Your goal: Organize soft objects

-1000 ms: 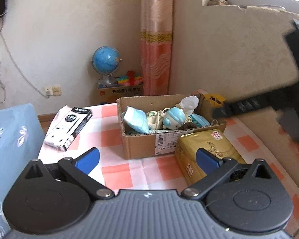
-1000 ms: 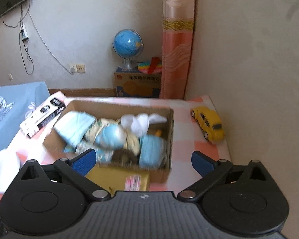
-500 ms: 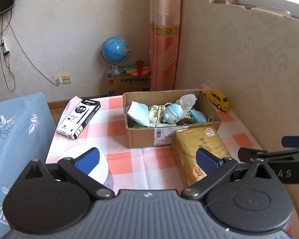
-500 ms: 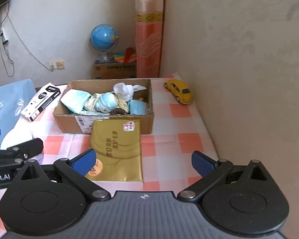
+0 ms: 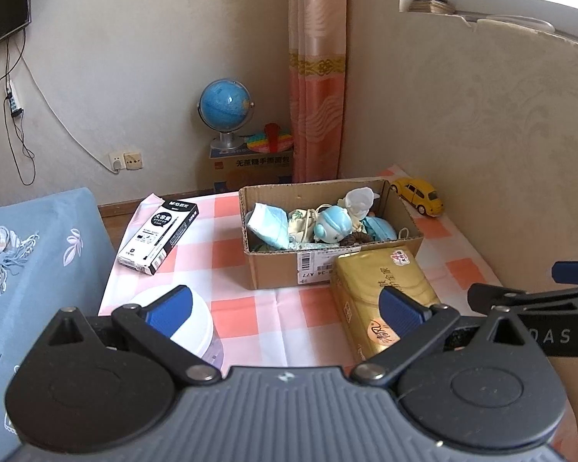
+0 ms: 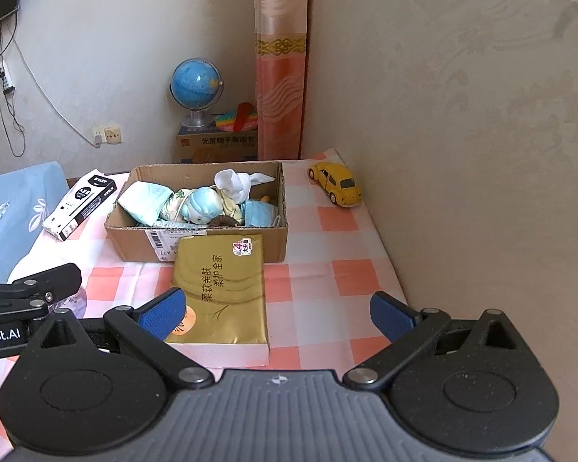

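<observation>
A cardboard box [image 5: 273, 269] [image 6: 135, 242] stands on the checked tablecloth, filled with soft things: a blue plush toy [image 5: 333, 225] [image 6: 204, 204], a white cloth [image 5: 360, 200] [image 6: 233, 184], light-blue pouches [image 5: 267, 223] [image 6: 144, 202]. A gold tissue pack [image 5: 381, 296] [image 6: 221, 288] lies against the box's front. My left gripper [image 5: 285, 310] is open and empty, well short of the box. My right gripper [image 6: 277, 312] is open and empty above the tissue pack's near end.
A yellow toy car [image 5: 418, 195] [image 6: 337, 183] sits by the right wall. A black-and-white pen box [image 5: 158, 235] [image 6: 81, 202] lies left of the cardboard box. A white lidded tub [image 5: 185, 323] is at the near left. A blue sofa [image 5: 38, 254] borders the table.
Both grippers have pulled back and up from the box, so it looks smaller and farther. The right gripper now shows at the left wrist view's right edge.
</observation>
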A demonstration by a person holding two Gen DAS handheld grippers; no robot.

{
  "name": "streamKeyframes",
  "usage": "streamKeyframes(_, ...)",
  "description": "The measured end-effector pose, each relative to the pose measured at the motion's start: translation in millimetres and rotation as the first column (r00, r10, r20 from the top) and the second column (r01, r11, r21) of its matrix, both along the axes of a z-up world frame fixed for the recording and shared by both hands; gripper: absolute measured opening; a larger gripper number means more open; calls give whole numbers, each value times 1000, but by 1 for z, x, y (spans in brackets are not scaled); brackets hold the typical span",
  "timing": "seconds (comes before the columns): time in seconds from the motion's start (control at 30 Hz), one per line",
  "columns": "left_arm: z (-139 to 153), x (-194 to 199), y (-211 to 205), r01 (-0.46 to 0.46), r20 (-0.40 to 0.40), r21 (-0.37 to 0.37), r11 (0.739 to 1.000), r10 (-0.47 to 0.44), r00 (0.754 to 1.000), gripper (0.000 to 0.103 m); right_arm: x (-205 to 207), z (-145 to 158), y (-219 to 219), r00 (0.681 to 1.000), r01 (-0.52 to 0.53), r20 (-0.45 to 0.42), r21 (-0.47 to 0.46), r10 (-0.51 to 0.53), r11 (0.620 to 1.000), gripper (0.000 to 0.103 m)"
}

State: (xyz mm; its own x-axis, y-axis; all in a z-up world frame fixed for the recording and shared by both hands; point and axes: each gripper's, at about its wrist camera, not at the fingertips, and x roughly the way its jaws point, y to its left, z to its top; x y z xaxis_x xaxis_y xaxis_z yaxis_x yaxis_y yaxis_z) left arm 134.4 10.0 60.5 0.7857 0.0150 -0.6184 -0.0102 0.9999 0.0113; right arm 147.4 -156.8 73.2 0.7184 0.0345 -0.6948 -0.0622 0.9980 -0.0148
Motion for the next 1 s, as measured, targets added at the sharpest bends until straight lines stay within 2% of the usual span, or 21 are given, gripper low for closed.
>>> streamKeyframes(1.0, 2, -2, -2, 1, 2, 13, 1000, -1, 1000, 103, -5, 3, -3, 1000, 9, 16, 6, -9, 1000, 103)
